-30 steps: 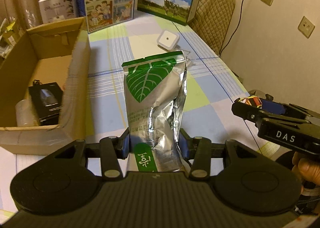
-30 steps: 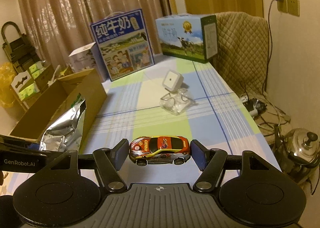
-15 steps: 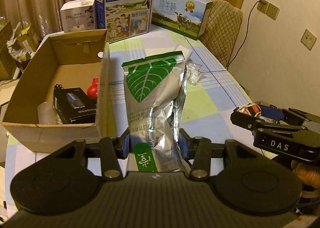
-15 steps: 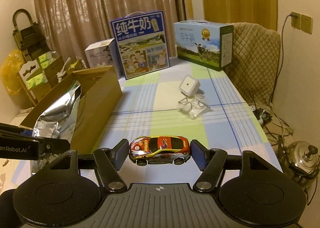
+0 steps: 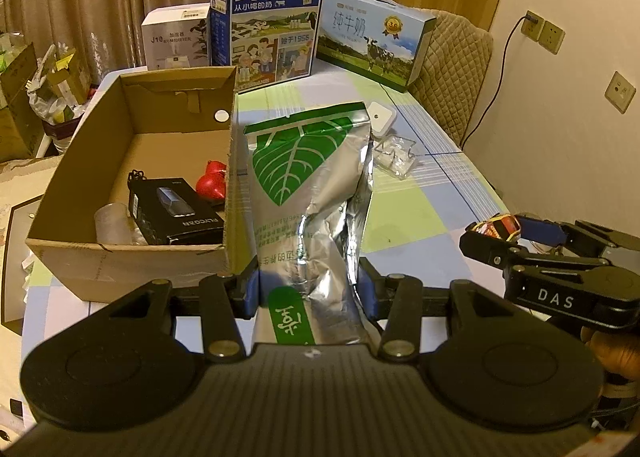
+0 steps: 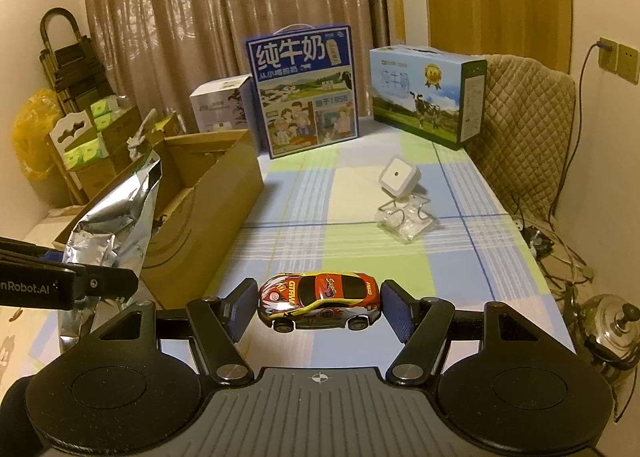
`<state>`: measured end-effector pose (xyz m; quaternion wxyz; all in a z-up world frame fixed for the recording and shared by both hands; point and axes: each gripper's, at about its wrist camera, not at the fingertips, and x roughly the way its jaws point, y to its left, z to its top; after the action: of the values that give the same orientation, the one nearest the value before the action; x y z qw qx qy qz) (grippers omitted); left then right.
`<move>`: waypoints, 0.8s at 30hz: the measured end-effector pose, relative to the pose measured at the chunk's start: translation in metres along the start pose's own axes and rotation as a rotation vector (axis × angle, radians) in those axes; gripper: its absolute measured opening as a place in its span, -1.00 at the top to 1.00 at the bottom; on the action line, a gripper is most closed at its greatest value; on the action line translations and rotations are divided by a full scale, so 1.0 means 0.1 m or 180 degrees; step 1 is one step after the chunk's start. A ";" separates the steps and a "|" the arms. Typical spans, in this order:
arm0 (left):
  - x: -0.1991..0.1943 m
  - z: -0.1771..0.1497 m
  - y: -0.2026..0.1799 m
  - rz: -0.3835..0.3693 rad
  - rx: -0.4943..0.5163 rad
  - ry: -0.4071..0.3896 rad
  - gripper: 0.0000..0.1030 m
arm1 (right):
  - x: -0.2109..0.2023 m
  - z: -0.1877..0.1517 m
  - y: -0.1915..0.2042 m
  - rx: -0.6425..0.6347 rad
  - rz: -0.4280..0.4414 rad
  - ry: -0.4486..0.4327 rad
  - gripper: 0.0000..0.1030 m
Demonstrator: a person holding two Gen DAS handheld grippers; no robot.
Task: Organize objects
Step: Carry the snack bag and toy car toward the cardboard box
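Note:
My left gripper (image 5: 310,289) is shut on a silver foil pouch (image 5: 308,193) with a green leaf print, held upright above the table just right of an open cardboard box (image 5: 80,249). The box holds a black packaged item (image 5: 176,217), a red object (image 5: 211,185) and a clear cup (image 5: 112,223). My right gripper (image 6: 318,307) is shut on a red and yellow toy car (image 6: 318,299), held off the table. In the left wrist view the right gripper (image 5: 492,235) hangs at the right with the car. In the right wrist view the pouch (image 6: 116,213) shows at the left.
A white square device (image 6: 398,177) and crumpled clear plastic (image 6: 404,219) lie mid-table on the checked cloth (image 6: 312,217). Two milk cartons (image 6: 304,89) (image 6: 424,93) and a white box (image 6: 222,105) stand at the far end. A padded chair (image 6: 520,129) and a metal kettle (image 6: 612,327) are right.
Both grippers have risen and pulled back, keeping their loads. The left view now looks deeper into the cardboard box, with its contents in sight.

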<state>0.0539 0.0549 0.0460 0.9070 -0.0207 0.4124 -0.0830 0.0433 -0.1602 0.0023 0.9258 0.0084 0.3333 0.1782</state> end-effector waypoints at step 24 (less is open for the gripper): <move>-0.34 0.17 0.84 0.0347 0.0074 -0.0042 0.19 | 0.24 0.38 0.84 -0.0309 0.0456 -0.0068 -0.25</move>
<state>0.0559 0.1424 0.0738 0.9130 0.0118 0.4059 -0.0382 0.0568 -0.0691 0.0284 0.9135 -0.0108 0.3128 0.2599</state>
